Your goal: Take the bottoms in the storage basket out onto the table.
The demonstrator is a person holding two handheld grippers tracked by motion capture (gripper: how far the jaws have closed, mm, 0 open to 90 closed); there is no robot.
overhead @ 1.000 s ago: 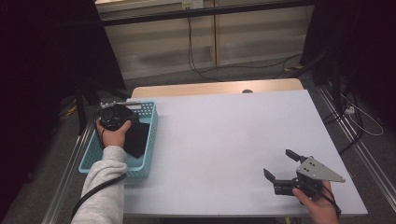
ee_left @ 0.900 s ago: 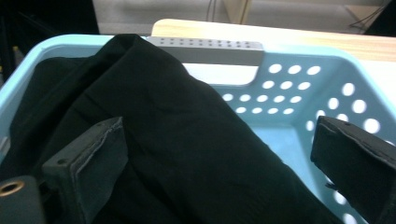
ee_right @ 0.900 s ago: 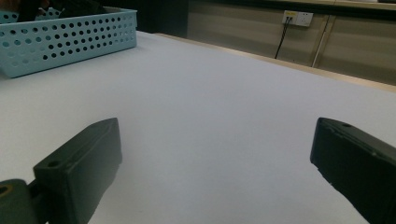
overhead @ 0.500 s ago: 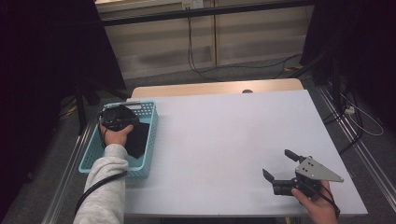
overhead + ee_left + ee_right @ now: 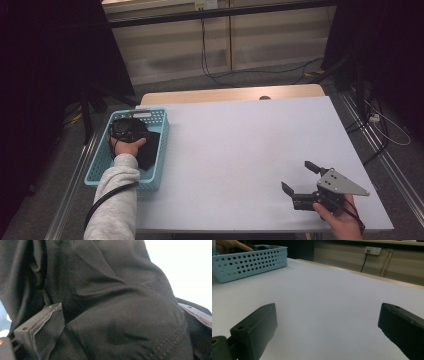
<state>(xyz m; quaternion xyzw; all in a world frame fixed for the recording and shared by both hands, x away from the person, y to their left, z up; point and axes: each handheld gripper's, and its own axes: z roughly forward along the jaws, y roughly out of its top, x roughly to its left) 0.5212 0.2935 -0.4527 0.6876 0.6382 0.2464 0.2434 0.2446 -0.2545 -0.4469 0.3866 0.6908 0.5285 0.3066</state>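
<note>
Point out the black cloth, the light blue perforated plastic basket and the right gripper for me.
black cloth (image 5: 112, 305): left gripper view, creased middle between the jaws.
light blue perforated plastic basket (image 5: 163, 145): high view, right wall.
right gripper (image 5: 300, 177): high view, midway between its open jaws.

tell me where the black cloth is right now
The black cloth lies inside the light blue basket at the table's left edge in the high view, under the left tongs; in the left gripper view its folds bulge between the two jaws.
</note>
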